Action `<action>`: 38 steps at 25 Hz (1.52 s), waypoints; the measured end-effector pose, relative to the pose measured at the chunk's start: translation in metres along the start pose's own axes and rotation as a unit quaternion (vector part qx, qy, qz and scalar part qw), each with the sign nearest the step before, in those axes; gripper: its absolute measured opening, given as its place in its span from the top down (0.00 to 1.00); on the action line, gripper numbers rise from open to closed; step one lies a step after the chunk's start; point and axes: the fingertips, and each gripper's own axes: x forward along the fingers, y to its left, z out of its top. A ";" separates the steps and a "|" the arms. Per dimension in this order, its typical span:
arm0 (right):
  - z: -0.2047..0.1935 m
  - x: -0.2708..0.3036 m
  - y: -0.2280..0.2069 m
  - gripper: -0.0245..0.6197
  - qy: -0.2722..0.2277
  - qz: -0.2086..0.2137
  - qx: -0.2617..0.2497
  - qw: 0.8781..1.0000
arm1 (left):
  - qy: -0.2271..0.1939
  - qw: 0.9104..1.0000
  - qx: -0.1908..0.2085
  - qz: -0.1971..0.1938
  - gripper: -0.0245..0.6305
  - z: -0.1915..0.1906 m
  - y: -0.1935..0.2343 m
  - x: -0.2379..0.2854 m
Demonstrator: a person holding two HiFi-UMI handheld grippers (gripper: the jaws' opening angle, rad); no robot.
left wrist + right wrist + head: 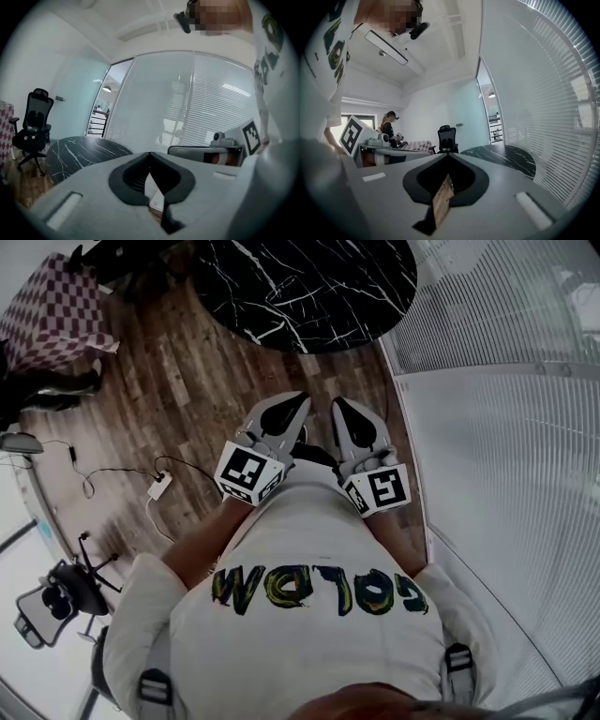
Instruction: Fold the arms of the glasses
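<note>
No glasses show in any view. A person in a white shirt holds both grippers close in front of the body, side by side above the wooden floor, pointing toward a round black marble table [300, 287]. The left gripper [298, 405] is shut, its jaw tips meeting with nothing between them [150, 153]. The right gripper [338, 407] is shut and empty too [449, 155]. Each gripper view shows the other gripper beside it: the right one [225, 152] and the left one [379, 149]. The table top [79, 152] [506, 157] looks bare where it shows.
A glass wall with white blinds [506, 427] runs along the right. A black office chair [33, 131] stands beyond the table, another [56, 601] at lower left. A checkered seat [56, 310] is at upper left. Cables and a power strip [157, 487] lie on the floor. Another person [389, 129] stands far back.
</note>
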 end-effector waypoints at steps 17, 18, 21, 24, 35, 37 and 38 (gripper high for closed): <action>0.011 0.117 -0.017 0.96 0.018 0.000 0.006 1.000 | 0.014 1.000 -0.015 0.005 0.96 0.026 0.114 0.039; 0.013 0.130 -0.018 0.96 0.018 0.000 0.003 1.000 | 0.013 1.000 -0.017 0.006 0.96 0.030 0.127 0.042; 0.022 0.169 -0.024 0.96 0.019 -0.007 0.000 1.000 | 0.010 1.000 -0.021 0.006 0.96 0.042 0.164 0.051; 0.033 0.202 -0.027 0.96 0.017 -0.015 -0.001 1.000 | 0.009 1.000 -0.018 0.002 0.96 0.057 0.197 0.056; 0.048 0.261 -0.024 0.96 0.015 -0.023 -0.014 1.000 | 0.012 1.000 -0.018 -0.018 0.96 0.074 0.252 0.065; 0.048 0.264 -0.030 0.96 0.016 -0.024 -0.014 0.999 | 0.013 1.000 -0.018 -0.017 0.96 0.074 0.255 0.069; 0.049 0.264 -0.033 0.96 0.016 -0.026 -0.014 0.999 | 0.015 1.000 -0.018 -0.017 0.96 0.074 0.256 0.072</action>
